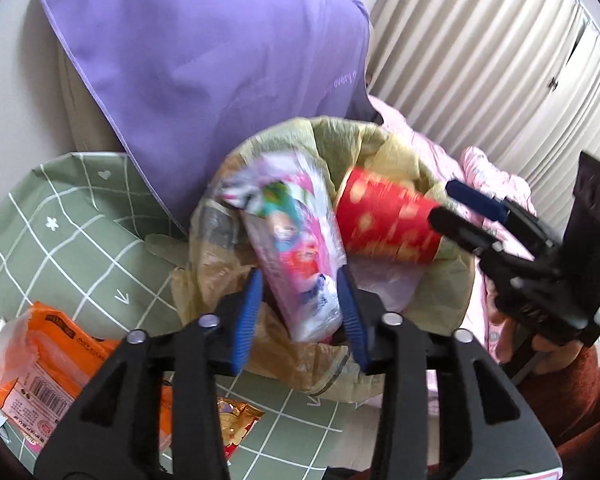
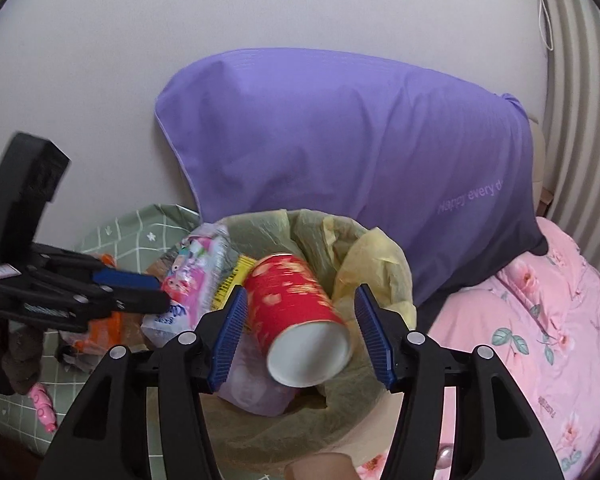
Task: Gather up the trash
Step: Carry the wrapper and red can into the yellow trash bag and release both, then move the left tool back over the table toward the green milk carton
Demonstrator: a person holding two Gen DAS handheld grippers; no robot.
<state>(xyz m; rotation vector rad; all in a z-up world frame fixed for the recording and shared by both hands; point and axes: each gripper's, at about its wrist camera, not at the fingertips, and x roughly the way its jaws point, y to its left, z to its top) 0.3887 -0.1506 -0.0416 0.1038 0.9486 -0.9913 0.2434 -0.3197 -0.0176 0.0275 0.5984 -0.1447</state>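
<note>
A bin lined with a yellow-green bag (image 1: 340, 128) (image 2: 380, 248) stands in front of both grippers. My left gripper (image 1: 299, 276) (image 2: 160, 291) is open; a pink printed wrapper (image 1: 296, 248) (image 2: 196, 264) stands loosely between its blue pads, leaning over the bin's rim. My right gripper (image 2: 302, 290) (image 1: 442, 200) is open too. A red paper cup (image 2: 296, 296) (image 1: 384, 220) with gold print lies tilted between its jaws above the bin, blurred, its white open end toward the camera, with a gap to each pad.
A purple pillow (image 1: 204, 60) (image 2: 340, 140) leans on the wall behind the bin. A green gridded sheet (image 1: 60, 232) to the left carries an orange packet (image 1: 48, 360) and a small snack wrapper (image 1: 236, 416). A pink floral blanket (image 2: 540, 340) lies on the right.
</note>
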